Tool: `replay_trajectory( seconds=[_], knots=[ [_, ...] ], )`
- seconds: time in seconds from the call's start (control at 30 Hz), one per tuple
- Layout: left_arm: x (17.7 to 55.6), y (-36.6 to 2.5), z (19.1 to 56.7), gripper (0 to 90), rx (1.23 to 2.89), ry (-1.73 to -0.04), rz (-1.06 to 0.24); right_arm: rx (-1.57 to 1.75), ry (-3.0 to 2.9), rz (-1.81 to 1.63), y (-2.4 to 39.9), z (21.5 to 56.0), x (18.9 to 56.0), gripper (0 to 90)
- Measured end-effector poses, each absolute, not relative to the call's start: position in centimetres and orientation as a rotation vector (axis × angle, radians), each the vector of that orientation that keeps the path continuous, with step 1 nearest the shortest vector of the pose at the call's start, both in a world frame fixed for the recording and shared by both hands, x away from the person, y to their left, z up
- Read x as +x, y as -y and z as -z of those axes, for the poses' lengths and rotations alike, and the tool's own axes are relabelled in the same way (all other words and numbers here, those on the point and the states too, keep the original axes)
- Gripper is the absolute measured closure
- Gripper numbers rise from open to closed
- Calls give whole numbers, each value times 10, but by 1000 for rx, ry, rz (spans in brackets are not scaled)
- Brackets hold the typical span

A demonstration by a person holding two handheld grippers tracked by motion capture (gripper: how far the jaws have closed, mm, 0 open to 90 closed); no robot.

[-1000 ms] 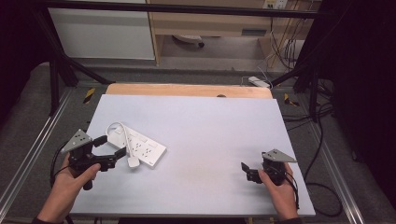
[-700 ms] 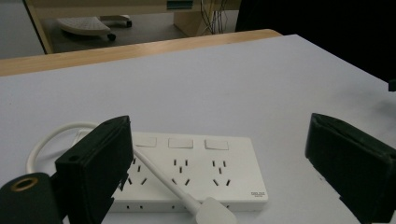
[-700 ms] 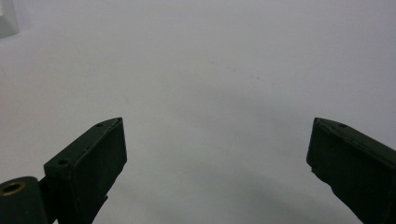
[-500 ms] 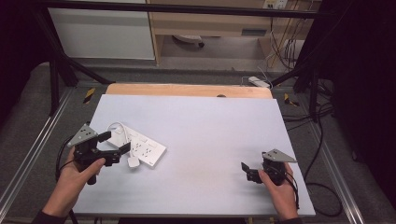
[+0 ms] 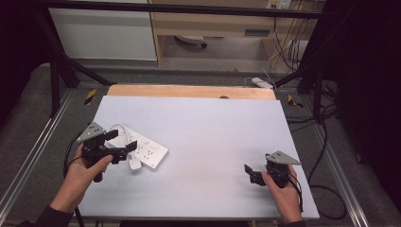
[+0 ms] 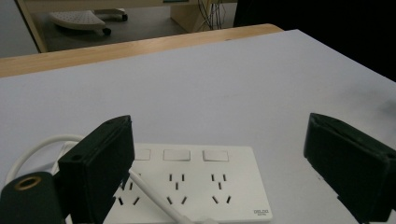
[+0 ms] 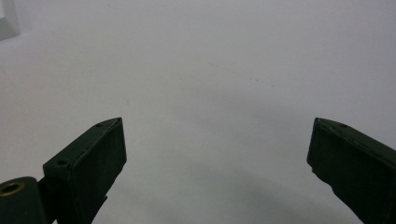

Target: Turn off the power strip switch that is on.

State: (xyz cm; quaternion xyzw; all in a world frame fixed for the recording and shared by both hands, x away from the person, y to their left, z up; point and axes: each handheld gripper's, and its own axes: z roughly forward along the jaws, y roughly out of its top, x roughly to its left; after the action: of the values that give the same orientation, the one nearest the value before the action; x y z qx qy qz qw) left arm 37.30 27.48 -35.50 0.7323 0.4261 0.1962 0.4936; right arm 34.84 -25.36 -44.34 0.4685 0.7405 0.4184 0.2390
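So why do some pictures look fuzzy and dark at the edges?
In the left gripper view, the power strip looks fairly sharp, but the close black jaws are soft. In the right gripper view, the jaws blur too, over a grey shadow on the table. In the high view, the table is brightly lit while the room around it falls into darkness.

On the worktop [image 5: 203, 127], the power strip [image 5: 149, 151] and its white cord [image 5: 124, 130] block the 9 o'clock side. From centre out to 3 o'clock, bare surface lets a claw pass.
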Motion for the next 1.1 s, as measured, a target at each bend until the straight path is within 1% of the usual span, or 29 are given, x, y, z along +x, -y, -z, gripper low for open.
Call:
replay_trajectory(
  seconds=[0.53, 1.1],
  knots=[
    [390, -257, 354, 68, 1802, -1031, -478, 1278, -2024, -1153, 254, 442, 348, 47],
    [402, -250, 362, 68, 1825, -1045, -470, 1278, -2019, -1162, 254, 442, 348, 47]
  ],
)
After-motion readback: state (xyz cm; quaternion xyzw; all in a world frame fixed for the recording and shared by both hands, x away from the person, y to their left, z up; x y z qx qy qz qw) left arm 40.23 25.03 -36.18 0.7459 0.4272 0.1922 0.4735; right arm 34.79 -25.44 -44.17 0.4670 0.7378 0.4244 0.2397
